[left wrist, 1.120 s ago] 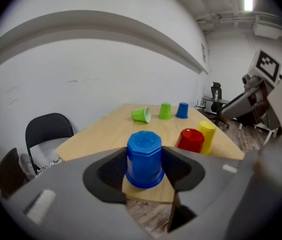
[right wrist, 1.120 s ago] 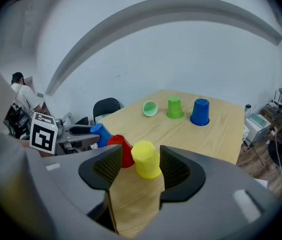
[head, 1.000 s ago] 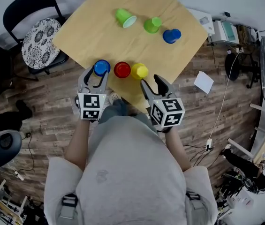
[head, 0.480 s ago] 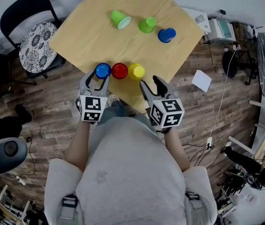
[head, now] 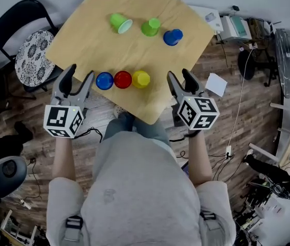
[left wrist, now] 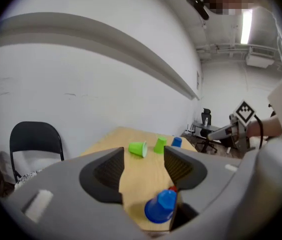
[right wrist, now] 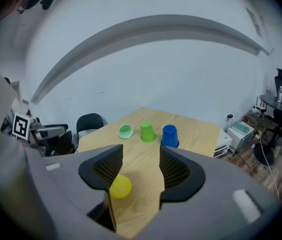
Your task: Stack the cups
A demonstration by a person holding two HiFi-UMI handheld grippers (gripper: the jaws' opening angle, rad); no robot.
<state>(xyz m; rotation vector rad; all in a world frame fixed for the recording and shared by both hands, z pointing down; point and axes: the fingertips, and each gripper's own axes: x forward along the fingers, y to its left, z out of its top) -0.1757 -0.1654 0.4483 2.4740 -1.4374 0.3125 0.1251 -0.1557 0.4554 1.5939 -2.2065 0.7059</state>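
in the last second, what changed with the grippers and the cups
The left gripper drew back and out to the left, off the near blue cup that its jaws had been around. Its jaws are opening, with nothing between them. The right gripper swung out to the right, open and empty as before. The near blue cup, red cup and yellow cup kept their row; none is stacked.

Premises: an office-type lab or workroom. Evidence: bare white walls (right wrist: 145,84), wood-plank floor (head: 227,122), and a single light wooden table (head: 93,40). A black folding chair (head: 11,17) carries a patterned cushion (head: 32,53). A swivel office chair (left wrist: 206,118), boxed equipment (head: 235,27) by the wall and loose paper (head: 215,84) on the floor are also noted.
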